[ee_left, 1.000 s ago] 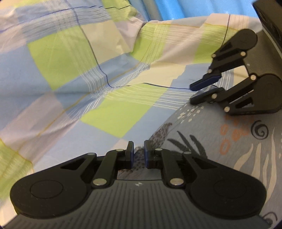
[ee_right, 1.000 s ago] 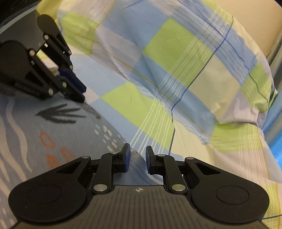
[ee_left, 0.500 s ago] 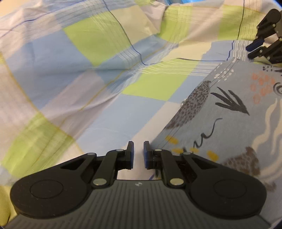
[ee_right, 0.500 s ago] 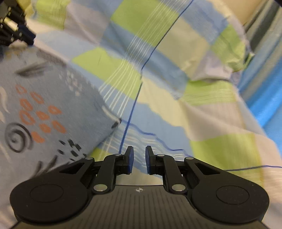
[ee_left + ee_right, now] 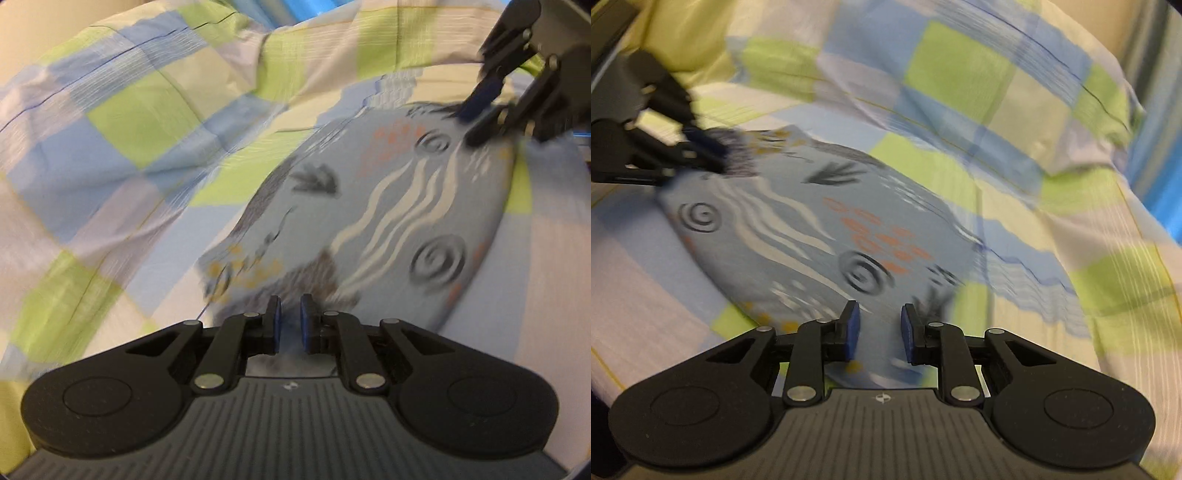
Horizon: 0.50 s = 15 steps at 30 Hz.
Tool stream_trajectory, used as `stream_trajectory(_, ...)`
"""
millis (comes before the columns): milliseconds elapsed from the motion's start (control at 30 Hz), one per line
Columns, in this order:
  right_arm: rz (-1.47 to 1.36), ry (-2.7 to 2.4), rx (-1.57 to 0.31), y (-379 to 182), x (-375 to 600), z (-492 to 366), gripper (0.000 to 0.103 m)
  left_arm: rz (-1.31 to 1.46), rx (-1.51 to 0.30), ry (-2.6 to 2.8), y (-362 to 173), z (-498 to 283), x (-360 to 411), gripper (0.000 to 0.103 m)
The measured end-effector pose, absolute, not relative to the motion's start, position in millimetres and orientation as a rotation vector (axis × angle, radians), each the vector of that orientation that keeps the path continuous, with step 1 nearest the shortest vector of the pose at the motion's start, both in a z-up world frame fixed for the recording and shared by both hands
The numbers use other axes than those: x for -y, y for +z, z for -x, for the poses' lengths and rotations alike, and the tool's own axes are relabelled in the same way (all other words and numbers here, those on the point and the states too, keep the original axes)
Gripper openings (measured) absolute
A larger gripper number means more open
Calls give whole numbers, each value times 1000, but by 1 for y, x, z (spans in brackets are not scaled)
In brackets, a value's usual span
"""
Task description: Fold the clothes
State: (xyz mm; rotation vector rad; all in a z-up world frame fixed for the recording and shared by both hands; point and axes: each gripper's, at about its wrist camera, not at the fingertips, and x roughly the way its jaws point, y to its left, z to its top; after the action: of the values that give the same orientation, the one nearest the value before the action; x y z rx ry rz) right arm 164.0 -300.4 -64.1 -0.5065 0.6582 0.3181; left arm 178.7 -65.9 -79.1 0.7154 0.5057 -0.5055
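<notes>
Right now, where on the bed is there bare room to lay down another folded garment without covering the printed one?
The flat checked bedsheet right of the blue-grey printed garment lies bare. On the garment's other side the sheet is flat too. Behind the garment it is crowded: a bunched checked quilt rises there. The left tool and right tool occupy the garment's ends.

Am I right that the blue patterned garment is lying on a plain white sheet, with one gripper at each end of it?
Not quite: the sheet is checked in green, blue and white, not plain white, as the right wrist view shows. The rest stands: the patterned garment lies on it, with the left gripper and the right gripper at opposite ends.
</notes>
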Motion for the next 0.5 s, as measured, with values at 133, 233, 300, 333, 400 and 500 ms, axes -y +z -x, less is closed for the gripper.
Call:
stream_trajectory(133,564,279,-675,-58,303,-155,22,-748,-548,-433,-71,-175,49,10)
stream_trajectory(233,562,279,-624,-45,294,-135,22,-739,-532,-416,-58,-163,46,10)
stream_trajectory(300,571,319,-605,-42,282,-122,23,-726,-509,-437,-50,-151,49,10)
stream_trajectory(333,582,340,-599,-42,275,-117,24,-720,-498,-455,-46,-145,52,10)
stream_trajectory(400,607,385,-596,-45,262,-109,26,-725,-478,-505,-43,-134,65,10)
stream_trajectory(500,633,417,-627,-59,250,-111,26,-764,-483,-581,-50,-123,86,10)
